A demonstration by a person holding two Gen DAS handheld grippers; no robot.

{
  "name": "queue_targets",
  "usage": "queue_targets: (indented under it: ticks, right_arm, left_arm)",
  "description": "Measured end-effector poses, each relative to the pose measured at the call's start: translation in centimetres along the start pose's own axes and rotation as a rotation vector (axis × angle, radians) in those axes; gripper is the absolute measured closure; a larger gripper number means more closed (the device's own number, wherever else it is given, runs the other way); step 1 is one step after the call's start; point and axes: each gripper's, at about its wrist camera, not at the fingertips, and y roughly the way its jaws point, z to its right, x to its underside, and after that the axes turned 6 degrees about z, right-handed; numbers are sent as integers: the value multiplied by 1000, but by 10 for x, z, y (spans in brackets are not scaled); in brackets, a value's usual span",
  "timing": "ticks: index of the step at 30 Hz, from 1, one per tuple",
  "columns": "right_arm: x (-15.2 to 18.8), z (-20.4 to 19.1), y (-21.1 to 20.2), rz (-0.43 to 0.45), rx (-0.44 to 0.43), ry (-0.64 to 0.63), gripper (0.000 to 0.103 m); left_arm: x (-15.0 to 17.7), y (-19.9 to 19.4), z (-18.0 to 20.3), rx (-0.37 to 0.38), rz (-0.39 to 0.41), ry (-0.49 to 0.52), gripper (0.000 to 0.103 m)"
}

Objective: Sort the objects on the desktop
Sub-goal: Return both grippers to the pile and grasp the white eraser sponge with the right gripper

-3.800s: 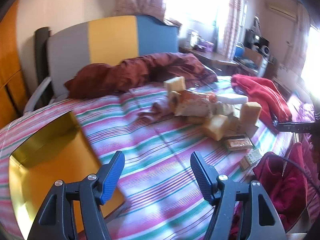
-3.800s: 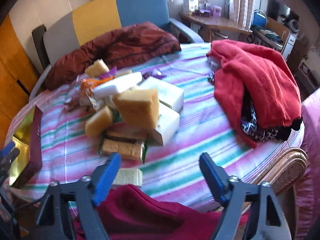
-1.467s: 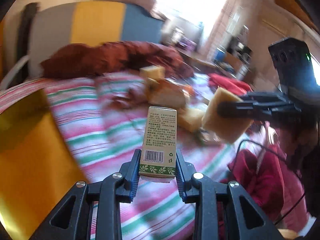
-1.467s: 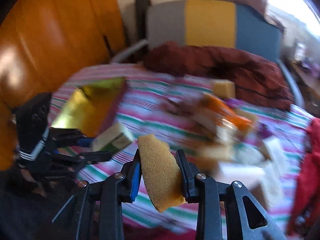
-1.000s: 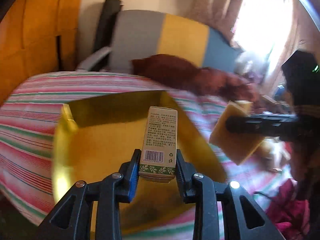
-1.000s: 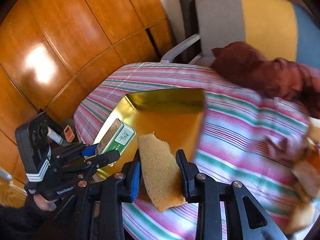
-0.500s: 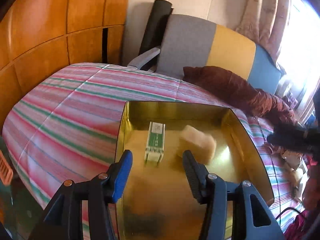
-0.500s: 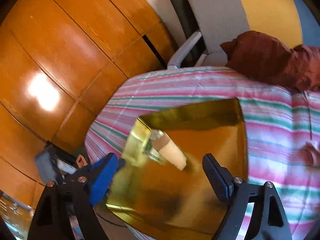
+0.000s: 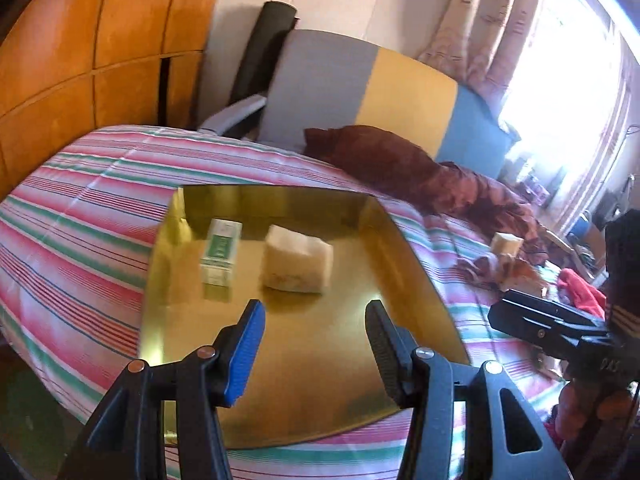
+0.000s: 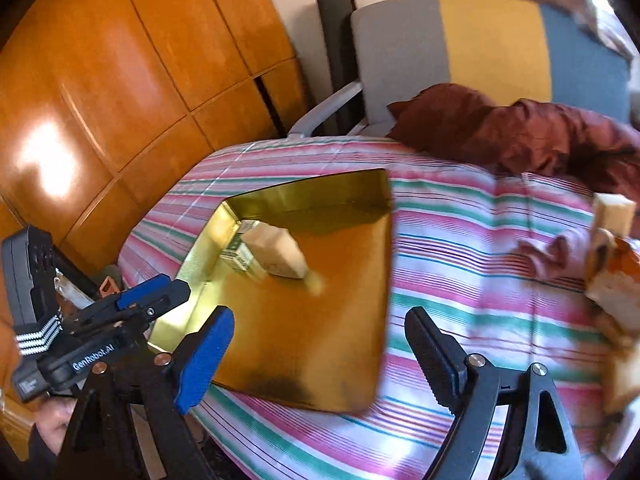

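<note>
Item: gold tray (image 9: 404,248), shallow, shiny, lying on the striped cloth (image 9: 80,216) that covers the desk, toward its near left side as the left wrist view has it.

Contents, as we count them:
- One small green-and-white box (image 9: 221,250), upright, near the tray's far left corner.
- One pale yellow sponge (image 9: 297,259), just beside the box on its right, apart from it. In the right wrist view the sponge (image 10: 276,254) partly hides the box (image 10: 239,255).
- The rest of the tray floor is bare.

Done so far, in our judgement: two things are sorted into the tray.

Left to do: we see a loose pile (image 9: 506,266) further along the cloth, with another sponge (image 9: 507,244) on its near edge and a crumpled orange wrapper; the right wrist view shows its edge (image 10: 612,276) at the right border, blurred. How many pieces it holds we cannot tell. We judge the greater part of the sorting still ahead.

Tools:
- Left gripper (image 9: 312,330): jaws spread, nothing between them, hanging above the tray's near half.
- Right gripper (image 10: 320,340): jaws spread wider, nothing between them, above the tray's near right corner.

Surroundings: a dark red garment (image 9: 420,172) heaped at the far edge of the cloth; a chair (image 9: 360,88) with a grey, yellow and blue back behind it; wooden panelling (image 10: 100,80) to the left; a bright window with curtains to the right.
</note>
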Motion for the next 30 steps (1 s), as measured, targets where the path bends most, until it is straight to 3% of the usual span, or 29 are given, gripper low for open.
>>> queue_targets:
  ticks: [12,14,18,23,30]
  right_arm:
    - [36,80,-71,64,205,144,15]
    - [45,99,-88,83,245,203,15]
    - [70,159,-134,167,342,453,12]
    - [97,217,-159,210,434,713,10]
    - [107,255,-150,208,442,853,10]
  left_arm:
    - [-3,8,42,91,-44,50,50]
    - [-6,11,52,116,-47,61,50]
    - [-9,17,78,165,-58,119,50]
    - [-6,25,115,237,-89,194,50]
    - [1,38,160,307,-131,277,50]
